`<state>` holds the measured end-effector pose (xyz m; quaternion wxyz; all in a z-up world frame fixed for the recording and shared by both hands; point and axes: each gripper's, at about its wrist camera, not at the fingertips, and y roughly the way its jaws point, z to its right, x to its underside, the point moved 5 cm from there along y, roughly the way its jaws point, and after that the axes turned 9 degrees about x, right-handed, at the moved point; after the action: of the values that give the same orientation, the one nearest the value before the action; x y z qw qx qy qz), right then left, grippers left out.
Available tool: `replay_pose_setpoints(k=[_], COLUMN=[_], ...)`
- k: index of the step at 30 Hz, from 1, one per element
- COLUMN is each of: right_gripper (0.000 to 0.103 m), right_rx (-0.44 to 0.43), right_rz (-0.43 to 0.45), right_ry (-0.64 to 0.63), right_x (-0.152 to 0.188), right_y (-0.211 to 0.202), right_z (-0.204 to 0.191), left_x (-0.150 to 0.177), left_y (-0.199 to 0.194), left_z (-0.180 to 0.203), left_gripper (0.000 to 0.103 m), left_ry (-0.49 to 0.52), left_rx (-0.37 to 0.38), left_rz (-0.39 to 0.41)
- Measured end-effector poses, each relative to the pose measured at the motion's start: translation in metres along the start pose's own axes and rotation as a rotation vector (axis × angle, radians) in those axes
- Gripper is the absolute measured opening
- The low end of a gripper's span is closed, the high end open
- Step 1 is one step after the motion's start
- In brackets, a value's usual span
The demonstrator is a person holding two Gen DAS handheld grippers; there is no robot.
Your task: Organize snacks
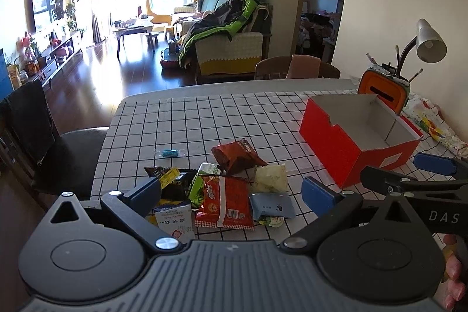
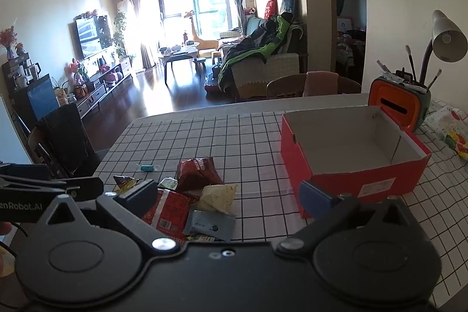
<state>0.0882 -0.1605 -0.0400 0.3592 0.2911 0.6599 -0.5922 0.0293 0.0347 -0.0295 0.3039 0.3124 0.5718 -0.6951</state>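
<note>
A pile of snack packets lies near the front of the checked tablecloth: a dark red crumpled bag (image 1: 237, 155) (image 2: 199, 173), a red flat packet (image 1: 226, 201) (image 2: 168, 211), a pale yellow packet (image 1: 270, 177) (image 2: 218, 196), a blue-grey sachet (image 1: 272, 205) (image 2: 210, 225), a black-and-yellow bag (image 1: 168, 176) and a white packet (image 1: 175, 220). A small teal candy (image 1: 170, 153) (image 2: 147, 167) lies apart to the left. An open red box (image 1: 359, 136) (image 2: 351, 148), empty, stands to the right. My left gripper (image 1: 231, 192) is open above the pile. My right gripper (image 2: 228, 196) is open, between the pile and the box.
An orange-fronted holder (image 1: 383, 89) (image 2: 395, 104) with brushes and a grey desk lamp (image 1: 430, 43) stand behind the box by the wall. A patterned cloth (image 1: 433, 122) lies at the far right. Chairs stand at the table's left (image 1: 44, 130) and far side (image 1: 295, 67).
</note>
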Motion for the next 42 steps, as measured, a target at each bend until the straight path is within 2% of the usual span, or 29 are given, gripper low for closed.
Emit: replay_pose_setpoints(k=[15, 42], right_gripper=[0.103, 0.103], right_rx=[0.02, 0.05], right_rz=[-0.009, 0.03], right_ry=[-0.024, -0.045], right_x=[0.001, -0.01], right_y=[-0.001, -0.01], right_z=[-0.006, -0.007], left_x=[0.008, -0.002], left_y=[0.0, -0.004], left_z=[-0.004, 0.0], left_gripper=[0.103, 0.103], left_ry=[-0.022, -0.018], left_rx=[0.01, 0.029], left_rz=[-0.031, 0.005])
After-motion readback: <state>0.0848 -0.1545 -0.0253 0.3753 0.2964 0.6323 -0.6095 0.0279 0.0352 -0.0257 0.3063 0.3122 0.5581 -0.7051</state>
